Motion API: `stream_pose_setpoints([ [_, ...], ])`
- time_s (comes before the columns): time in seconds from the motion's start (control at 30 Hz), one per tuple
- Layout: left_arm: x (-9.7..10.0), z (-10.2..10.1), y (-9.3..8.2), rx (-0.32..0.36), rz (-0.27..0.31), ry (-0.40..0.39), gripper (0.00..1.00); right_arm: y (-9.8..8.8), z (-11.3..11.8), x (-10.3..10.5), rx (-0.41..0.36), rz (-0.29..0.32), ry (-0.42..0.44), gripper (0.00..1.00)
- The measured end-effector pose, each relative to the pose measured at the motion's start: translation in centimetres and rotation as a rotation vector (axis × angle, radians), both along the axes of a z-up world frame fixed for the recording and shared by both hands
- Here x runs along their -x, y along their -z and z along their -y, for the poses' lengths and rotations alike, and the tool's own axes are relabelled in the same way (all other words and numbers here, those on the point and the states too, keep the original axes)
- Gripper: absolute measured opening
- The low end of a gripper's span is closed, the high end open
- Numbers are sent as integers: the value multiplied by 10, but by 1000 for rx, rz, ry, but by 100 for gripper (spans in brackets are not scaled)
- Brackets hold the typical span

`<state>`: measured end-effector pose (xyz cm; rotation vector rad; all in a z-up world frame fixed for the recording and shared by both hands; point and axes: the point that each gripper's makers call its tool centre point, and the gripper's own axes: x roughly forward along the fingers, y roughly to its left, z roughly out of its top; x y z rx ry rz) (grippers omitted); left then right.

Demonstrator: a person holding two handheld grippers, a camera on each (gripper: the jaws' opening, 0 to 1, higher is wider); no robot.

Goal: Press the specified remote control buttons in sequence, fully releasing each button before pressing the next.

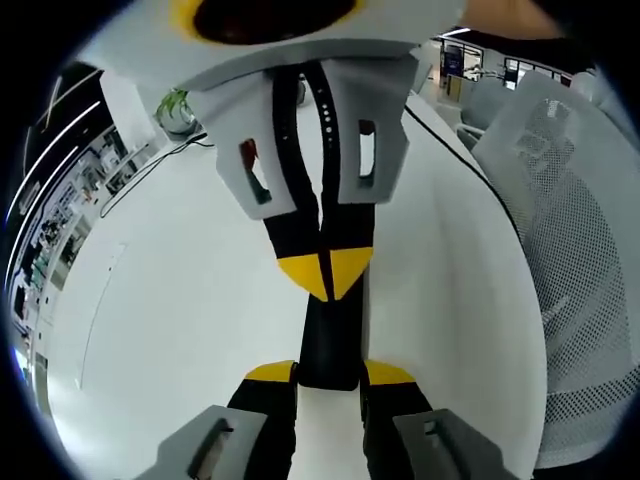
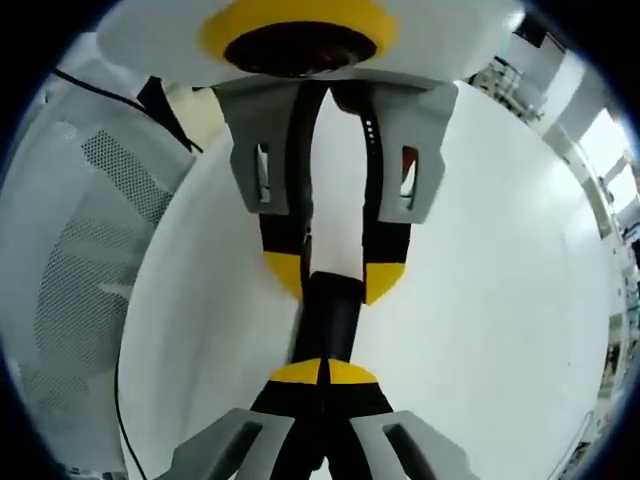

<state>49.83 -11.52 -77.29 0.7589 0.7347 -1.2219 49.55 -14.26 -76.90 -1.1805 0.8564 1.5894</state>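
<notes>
Black remote (image 1: 328, 340) lies on the white surface (image 1: 180, 320), grasped by the left gripper (image 1: 328, 375) to steady it while the clenched right gripper (image 2: 322, 372) presses its end.

The remote (image 1: 328, 345) is long, thin and black – it lies flat on the white table (image 1: 180, 330). One end sits between two yellow-tipped jaws. In the right gripper view the remote (image 2: 328, 315) looks plain – its buttons are too small to see.

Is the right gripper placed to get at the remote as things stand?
Probably yes. The right gripper, jaws shut, has its tip against the remote, which the left gripper clamps. Nothing lies between them. Which button it meets, I cannot tell.
</notes>
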Motion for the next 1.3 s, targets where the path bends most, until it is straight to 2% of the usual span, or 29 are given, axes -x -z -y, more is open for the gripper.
stream_pose_setpoints([
  [0.27,0,0,0,3,1,0,23,0,0,0,-14,-3,14,0],
  [0.7,0,0,0,7,3,-6,23,-2,3,0,-25,27,-1,0],
  [1.03,1,0,0,7,3,-4,23,-21,-1,-4,-114,49,22,0],
  [1.1,1,0,0,8,3,-3,23,-24,-2,-4,-143,45,40,8],
  [1.3,1,0,0,7,5,-2,23,-27,-1,-7,-190,69,68,20],
])
